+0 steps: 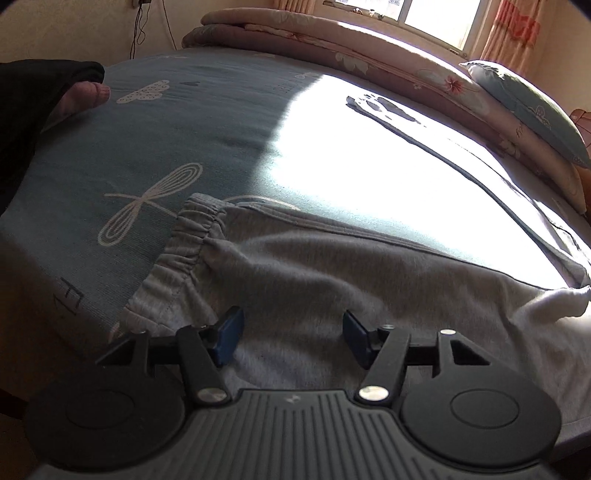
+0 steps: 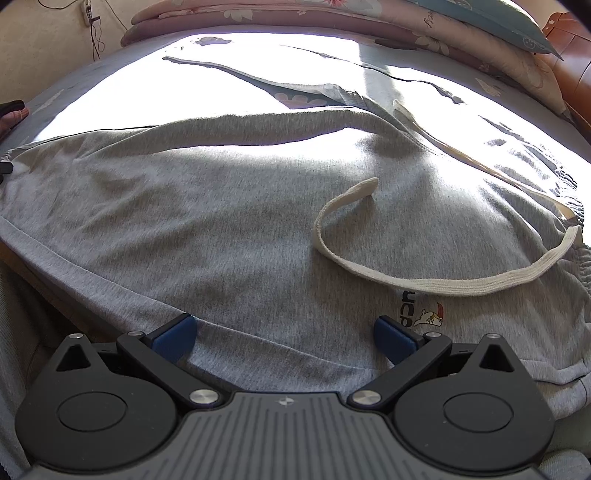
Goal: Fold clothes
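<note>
Bed point(image 1: 155, 155): grey sweatpants point(image 2: 229, 221) spread flat, drawstring point(image 2: 424, 284) on top | left gripper point(image 1: 293, 339): jaws spread, nothing between | right gripper point(image 2: 284, 338): jaws spread over fabric

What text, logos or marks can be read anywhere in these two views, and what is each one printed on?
Dark lettering beside a small cartoon bird logo on the grey sweatpants: cut off by the right gripper, only roughly "uc" shows; not readable as a word.
Script on the floral quilt: too small to read.
Angular marks on the blue bedsheet: not legible.
Faint writing on the sheet's far part: blurred.
Nothing else readable.
</note>
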The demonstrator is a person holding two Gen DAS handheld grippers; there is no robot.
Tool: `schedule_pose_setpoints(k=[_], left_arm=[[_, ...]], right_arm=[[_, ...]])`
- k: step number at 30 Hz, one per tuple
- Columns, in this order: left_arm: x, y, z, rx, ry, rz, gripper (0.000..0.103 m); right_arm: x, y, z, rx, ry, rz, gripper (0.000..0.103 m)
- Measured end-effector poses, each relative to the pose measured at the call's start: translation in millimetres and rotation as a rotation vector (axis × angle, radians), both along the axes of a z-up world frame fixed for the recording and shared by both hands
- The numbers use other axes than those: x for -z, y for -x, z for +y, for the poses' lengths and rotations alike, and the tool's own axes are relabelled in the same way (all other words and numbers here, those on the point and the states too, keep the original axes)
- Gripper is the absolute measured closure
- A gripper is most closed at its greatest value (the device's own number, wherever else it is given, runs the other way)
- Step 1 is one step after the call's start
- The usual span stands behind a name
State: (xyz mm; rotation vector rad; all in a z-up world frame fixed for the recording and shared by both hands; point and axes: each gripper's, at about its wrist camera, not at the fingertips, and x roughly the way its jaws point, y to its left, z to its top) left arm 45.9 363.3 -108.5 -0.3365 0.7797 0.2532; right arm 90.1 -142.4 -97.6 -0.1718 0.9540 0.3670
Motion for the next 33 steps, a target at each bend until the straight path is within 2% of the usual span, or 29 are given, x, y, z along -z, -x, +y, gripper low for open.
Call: schedule_pose_setpoints(k=[5, 7, 8, 10, 14, 17, 19, 22, 25, 28, 31, 33], left_arm=[[-10, 23, 10, -0.026, -0.013, 0.040, 0.042], [-23, 18, 5, -0.008, -0.026, 0.008, 0.042], [-31, 14, 1, 0.007, -0.036, -0.014, 0.037], [-41, -3, -9, 0.074, -0.017, -0.054, 0.032], [-43, -52, -36, 0.217, 0.017, -0.090, 0.032], [-26, -88, -50, 0.273, 0.050, -0.055, 0.031], [-9, -102, -50, 0.258, 0.052, 0.004, 0.031], [4, -93, -37, 0.199, -0.008, 0.025, 0.029], [6, -84, -24, 0.108, -0.139, 0.097, 0.029], [-2, -83, -23, 0.080, -0.153, 0.138, 0.031], [-18, -92, -47, 0.165, -0.130, 0.096, 0.028], [-27, -101, -82, 0.279, -0.111, 0.057, 0.025]], right_arm=[[0, 0, -1, -0.004, -0.004, -0.006, 0.000], [0, -1, -1, -0.003, -0.008, -0.009, 0.000], [0, -1, -1, -0.002, -0.008, -0.010, 0.000], [0, -2, 0, 0.002, -0.009, -0.011, 0.000], [0, -1, 0, 0.006, -0.007, -0.011, 0.000], [-1, -2, 1, 0.008, -0.004, -0.006, 0.000], [-1, -2, 1, 0.009, -0.003, -0.004, 0.000], [-1, -1, -1, 0.003, -0.005, -0.005, 0.000], [0, -1, -2, -0.008, -0.009, -0.012, 0.000], [0, -1, -2, -0.011, -0.012, -0.019, 0.000], [0, -2, -1, -0.008, -0.014, -0.025, 0.000], [0, -1, -1, -0.007, -0.015, -0.027, 0.000]])
